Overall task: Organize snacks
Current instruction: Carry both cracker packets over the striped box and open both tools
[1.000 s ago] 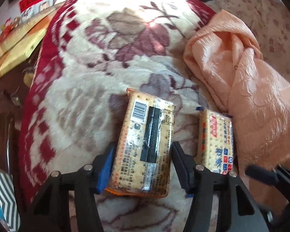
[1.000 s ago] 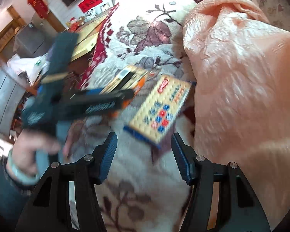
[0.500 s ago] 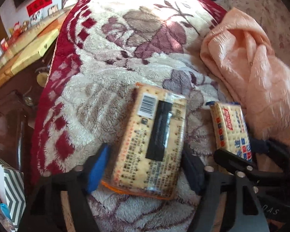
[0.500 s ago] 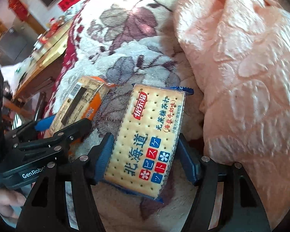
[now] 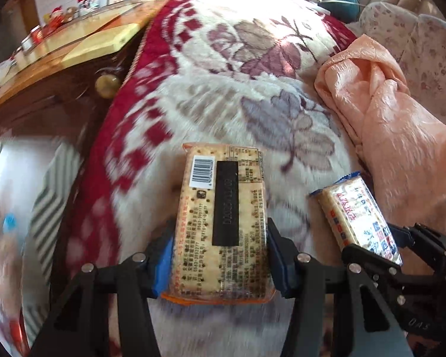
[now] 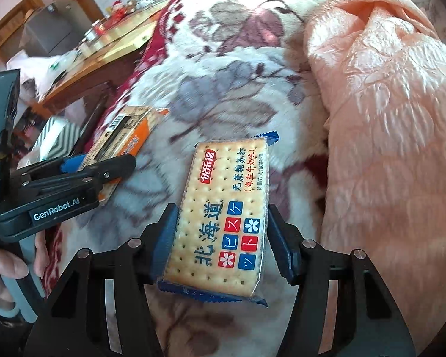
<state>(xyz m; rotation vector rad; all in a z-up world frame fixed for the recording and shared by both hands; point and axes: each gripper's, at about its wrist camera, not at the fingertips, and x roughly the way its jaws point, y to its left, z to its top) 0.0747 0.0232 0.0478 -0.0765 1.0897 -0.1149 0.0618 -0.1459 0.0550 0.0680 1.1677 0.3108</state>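
My left gripper (image 5: 220, 255) is shut on an orange-edged cracker pack (image 5: 223, 220), back side up with barcode and black stripe, lifted off the floral blanket (image 5: 252, 89). My right gripper (image 6: 221, 244) is shut on a blue-edged cracker pack (image 6: 226, 217) with Chinese print, also lifted. Each view shows the other: the blue pack (image 5: 359, 217) sits in the right gripper at lower right of the left wrist view, and the orange pack (image 6: 125, 139) in the left gripper (image 6: 104, 166) at the left of the right wrist view.
A crumpled peach quilt (image 6: 386, 119) lies to the right. A wooden table (image 5: 74, 47) with small items stands beyond the blanket's red edge on the left. A grey-and-white striped box (image 5: 44, 184) sits low on the left.
Both grippers have closed on their packs and lifted them off the blanket. The left wrist view has swung left, so the striped box and table show more.
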